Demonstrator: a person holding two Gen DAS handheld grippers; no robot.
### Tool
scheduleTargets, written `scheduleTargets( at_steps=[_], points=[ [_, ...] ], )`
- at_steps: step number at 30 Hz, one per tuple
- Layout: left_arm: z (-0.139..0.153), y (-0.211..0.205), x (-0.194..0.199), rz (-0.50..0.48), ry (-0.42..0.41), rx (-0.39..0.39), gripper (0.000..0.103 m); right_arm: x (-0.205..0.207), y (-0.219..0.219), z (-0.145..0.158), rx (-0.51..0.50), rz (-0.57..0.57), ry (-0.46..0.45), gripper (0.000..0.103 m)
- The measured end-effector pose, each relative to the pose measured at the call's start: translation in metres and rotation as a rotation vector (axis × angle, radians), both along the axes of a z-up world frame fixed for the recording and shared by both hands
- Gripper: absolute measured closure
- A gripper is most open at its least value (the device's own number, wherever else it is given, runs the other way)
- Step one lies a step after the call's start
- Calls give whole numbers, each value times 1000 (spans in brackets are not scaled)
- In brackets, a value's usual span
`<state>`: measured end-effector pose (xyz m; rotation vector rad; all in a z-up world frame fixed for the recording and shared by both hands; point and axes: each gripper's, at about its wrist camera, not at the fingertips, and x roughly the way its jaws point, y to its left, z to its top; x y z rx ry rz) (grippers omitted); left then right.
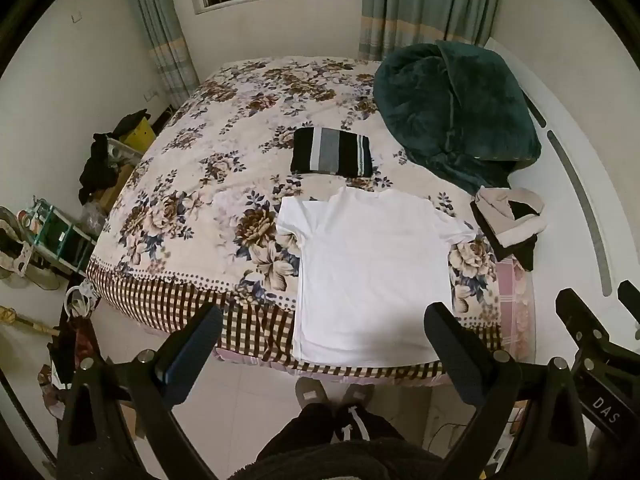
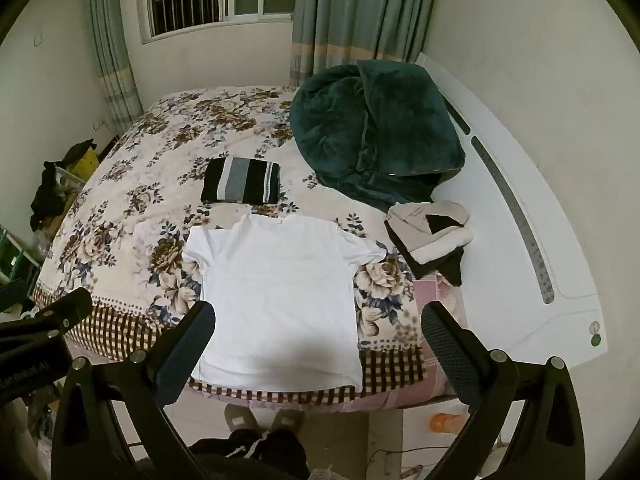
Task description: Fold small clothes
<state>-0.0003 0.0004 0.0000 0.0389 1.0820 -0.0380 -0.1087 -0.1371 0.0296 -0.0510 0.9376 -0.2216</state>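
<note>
Bed (image 1: 192, 184), floral cover, checked border at the near edge. Item one: white T-shirt (image 1: 368, 272), spread flat with its hem at the near edge and its collar toward the far side, both short sleeves out to left and right; no fold made in it yet, so it reads as the piece in hand. Item two: striped garment (image 1: 332, 156), black, grey and white, lying just beyond the shirt's collar as a neat rectangle; judged folded and done. Item three: small heap of beige and black clothes (image 1: 510, 220) at the right edge of the bed, near the shirt's right sleeve, loosely stacked; whether folded or waiting cannot be told. Item four: dark green plush blanket (image 1: 452, 112), bundled at the far right; probably not part of the job. Left gripper (image 1: 324, 344): fingers spread wide, empty, held above the near edge clear of the shirt. Right gripper (image 2: 320, 340): likewise spread wide, empty, above the shirt's hem. Estimate: one piece finished, the shirt wholly to fold, the heap uncertain.
</note>
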Motion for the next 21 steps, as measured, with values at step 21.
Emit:
scheduleTargets(
  at_steps=[21],
  points=[
    [0,0,0,-1,2,-7,0,1,1,5,-1,2,-4,0]
  ],
)
